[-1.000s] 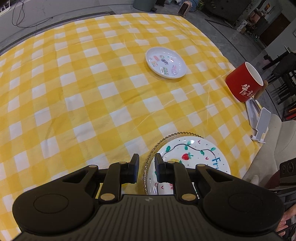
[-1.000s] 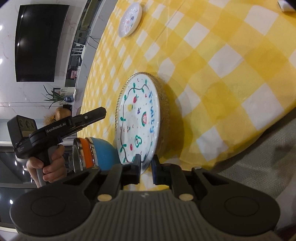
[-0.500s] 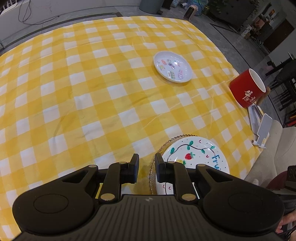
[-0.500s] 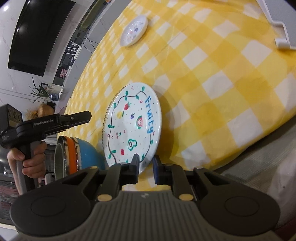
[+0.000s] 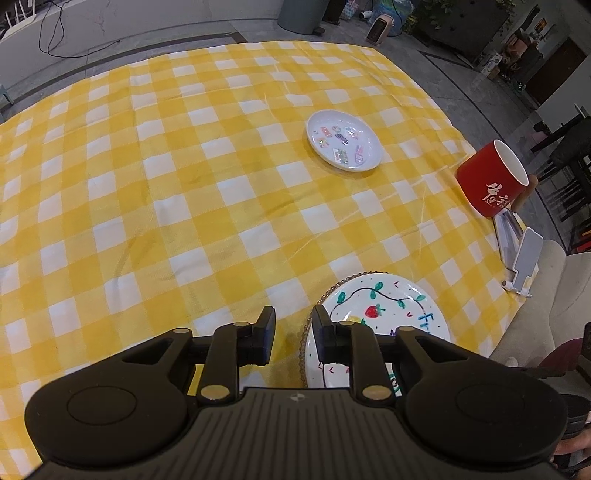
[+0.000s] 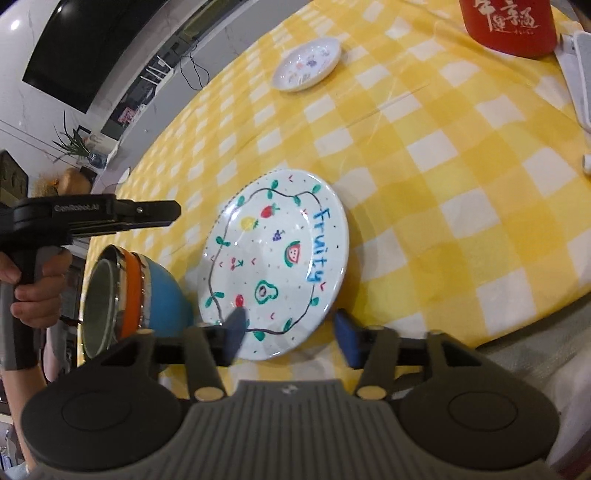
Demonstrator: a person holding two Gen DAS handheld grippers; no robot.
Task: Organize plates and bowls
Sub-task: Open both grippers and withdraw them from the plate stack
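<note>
Left of the fruit plate [image 6: 275, 258], nested bowls [image 6: 136, 299] tipped on their side; left gripper [image 5: 290, 332] slightly parted, gripping nothing. Over that plate's near rim, right gripper [image 6: 291, 338] just opened, pads clear. Beyond it, small plate [image 6: 306, 64]; right of that, red mug [image 6: 508, 26].

The fruit plate [image 6: 275, 258] lies on the tablecloth [image 6: 424, 206] beside stacked bowls [image 6: 133, 299], small plate [image 6: 306, 64] beyond.

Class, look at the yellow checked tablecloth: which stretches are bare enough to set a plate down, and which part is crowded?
Free: the broad stretch of tablecloth on the picture's left of the small plate, and the band between that plate and the fruit plate. Crowded: the near edge, where the fruit plate sits beside the stacked bowls, and the edge with the red mug and phone stand.
</note>
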